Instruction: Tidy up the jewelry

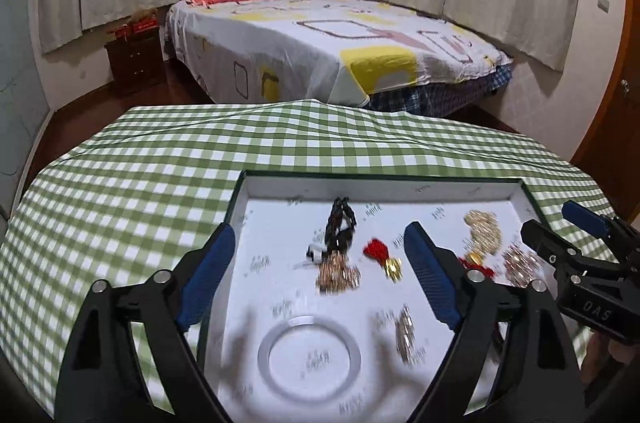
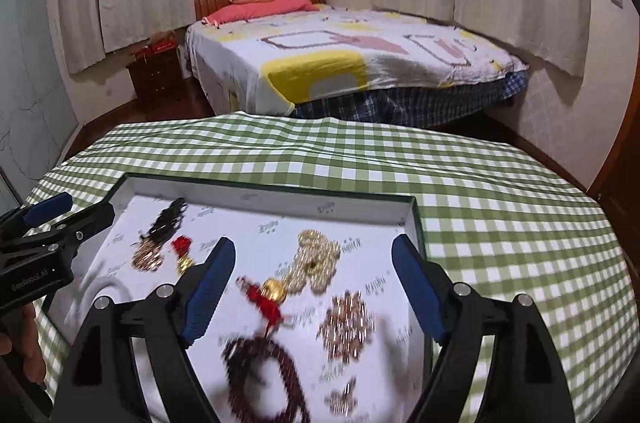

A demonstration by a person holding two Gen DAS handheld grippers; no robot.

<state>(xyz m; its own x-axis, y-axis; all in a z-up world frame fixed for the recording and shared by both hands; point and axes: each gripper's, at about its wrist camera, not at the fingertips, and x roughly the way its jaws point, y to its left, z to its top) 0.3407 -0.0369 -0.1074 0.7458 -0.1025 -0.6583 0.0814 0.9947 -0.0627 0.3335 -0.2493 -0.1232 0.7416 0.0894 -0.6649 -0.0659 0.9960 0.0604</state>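
A shallow white tray with a dark green rim lies on the checked table and holds the jewelry. In the left wrist view I see a black bead string, a red tassel with gold charm, a gold chain pile, a silver bangle and a rose-gold pile. My left gripper is open above the tray, empty. My right gripper is open above the tray's right half, over a red tassel, gold chain and dark bead bracelet.
The green-and-white checked tablecloth covers the table around the tray. A bed and a dark nightstand stand beyond the table's far edge. Curtains hang along the walls.
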